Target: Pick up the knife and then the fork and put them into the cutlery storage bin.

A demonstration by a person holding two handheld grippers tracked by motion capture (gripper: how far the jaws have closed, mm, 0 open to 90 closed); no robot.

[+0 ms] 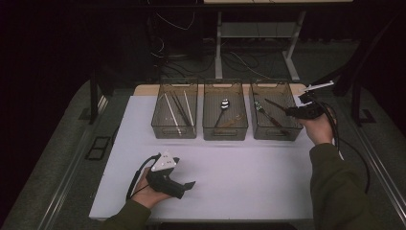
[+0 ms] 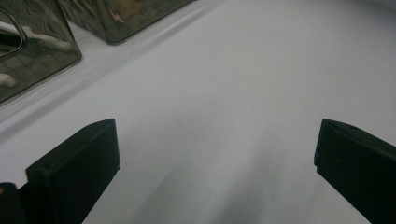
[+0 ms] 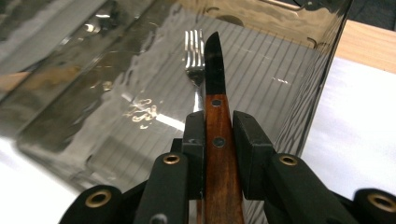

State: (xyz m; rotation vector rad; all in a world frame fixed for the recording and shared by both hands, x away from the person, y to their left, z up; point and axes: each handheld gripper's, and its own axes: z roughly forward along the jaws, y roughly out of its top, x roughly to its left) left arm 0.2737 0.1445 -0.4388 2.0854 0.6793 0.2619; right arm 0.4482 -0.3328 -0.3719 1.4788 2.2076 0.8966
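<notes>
One wooden-handled knife with a dark blade [image 3: 215,116] was clamped between the pads of the right gripper [image 3: 218,135], which pressed both sides of its handle. Its blade projected forward past the fingertips, over the right-hand transparent smoked plastic bin [image 1: 275,115]. Beneath the blade tip, a steel fork [image 3: 194,51] lay on that bin's floor. In the high view, the right gripper [image 1: 292,111] was at the bin's right rim. The left gripper [image 1: 189,184] rested on the white table surface [image 1: 239,177], jaws spread wide, nothing between them.

White table [image 1: 249,187], 3 clear bins [image 1: 225,125]
</notes>
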